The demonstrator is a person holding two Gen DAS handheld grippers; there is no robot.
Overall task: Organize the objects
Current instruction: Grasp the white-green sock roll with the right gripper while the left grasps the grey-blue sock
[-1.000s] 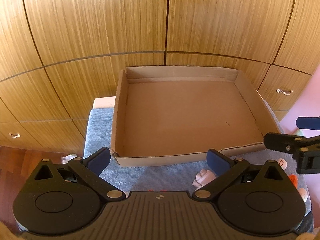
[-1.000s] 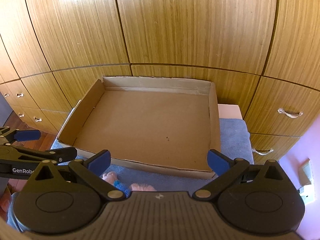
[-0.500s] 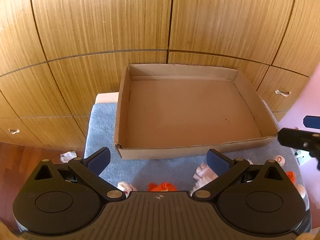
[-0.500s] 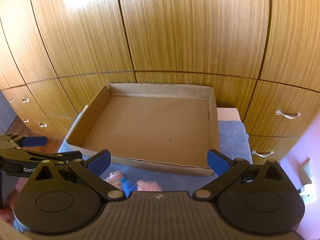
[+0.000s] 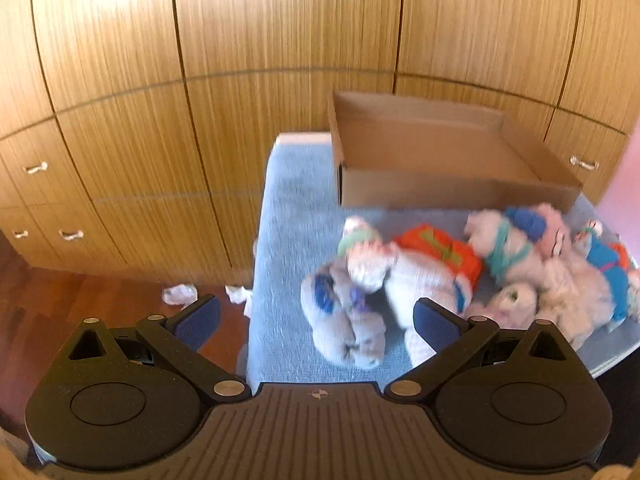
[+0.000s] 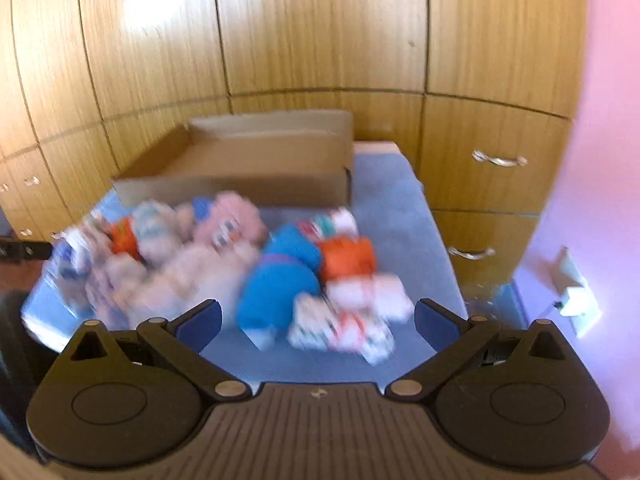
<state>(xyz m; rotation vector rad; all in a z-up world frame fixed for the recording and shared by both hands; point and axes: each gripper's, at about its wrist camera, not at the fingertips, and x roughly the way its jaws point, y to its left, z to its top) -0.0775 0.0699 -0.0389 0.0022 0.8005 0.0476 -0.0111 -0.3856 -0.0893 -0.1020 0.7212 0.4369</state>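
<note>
Both cameras have pulled back since a moment ago, so a heap of rolled socks, mostly hidden then, now fills the blue-covered surface in front of the empty cardboard tray point(image 5: 440, 184); both views are blurred; at left, the left gripper point(image 5: 316, 318) hangs wide apart and empty above a grey sock bundle point(image 5: 344, 320); further right lie orange, teal and pink rolls; the right gripper point(image 6: 318, 316) is likewise spread and empty over a blue sock roll point(image 6: 280, 292); these look light, soft and squashy, best pinched across a roll's thick middle.
</note>
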